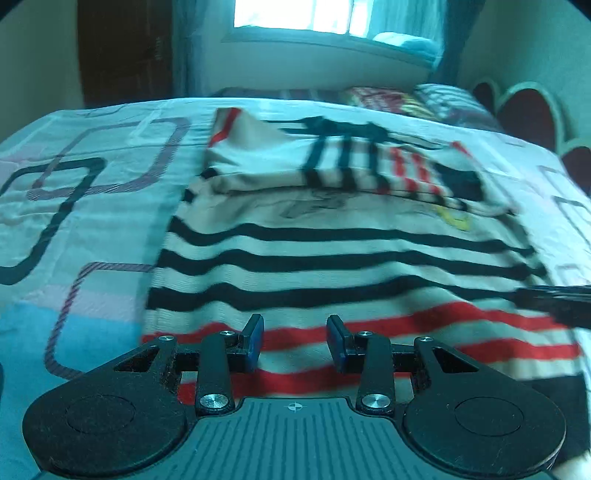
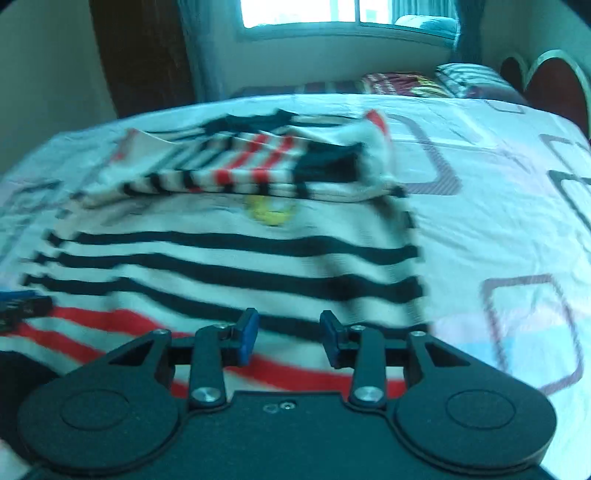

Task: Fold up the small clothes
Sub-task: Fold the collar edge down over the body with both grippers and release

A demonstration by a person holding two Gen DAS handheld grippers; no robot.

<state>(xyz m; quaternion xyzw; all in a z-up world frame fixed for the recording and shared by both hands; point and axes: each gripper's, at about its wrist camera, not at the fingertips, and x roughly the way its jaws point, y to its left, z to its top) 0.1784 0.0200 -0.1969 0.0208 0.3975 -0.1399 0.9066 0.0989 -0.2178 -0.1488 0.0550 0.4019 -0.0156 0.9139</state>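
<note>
A small white shirt with black and red stripes (image 1: pixel 332 258) lies flat on the bed. Its far part is folded over toward me, with the sleeves (image 1: pixel 369 166) on top. It also shows in the right wrist view (image 2: pixel 236 266). My left gripper (image 1: pixel 295 338) is open and empty, low over the shirt's near red-striped hem on the left side. My right gripper (image 2: pixel 289 334) is open and empty, low over the hem on the right side. The tip of the right gripper (image 1: pixel 554 299) shows at the right edge of the left wrist view.
The bedsheet (image 1: pixel 74 221) is pale with rounded line patterns and extends left and right of the shirt (image 2: pixel 498 221). Pillows (image 2: pixel 443 85) and a red headboard (image 2: pixel 554 81) are at the far right. A window (image 2: pixel 314 11) and dark door (image 2: pixel 144 55) stand beyond the bed.
</note>
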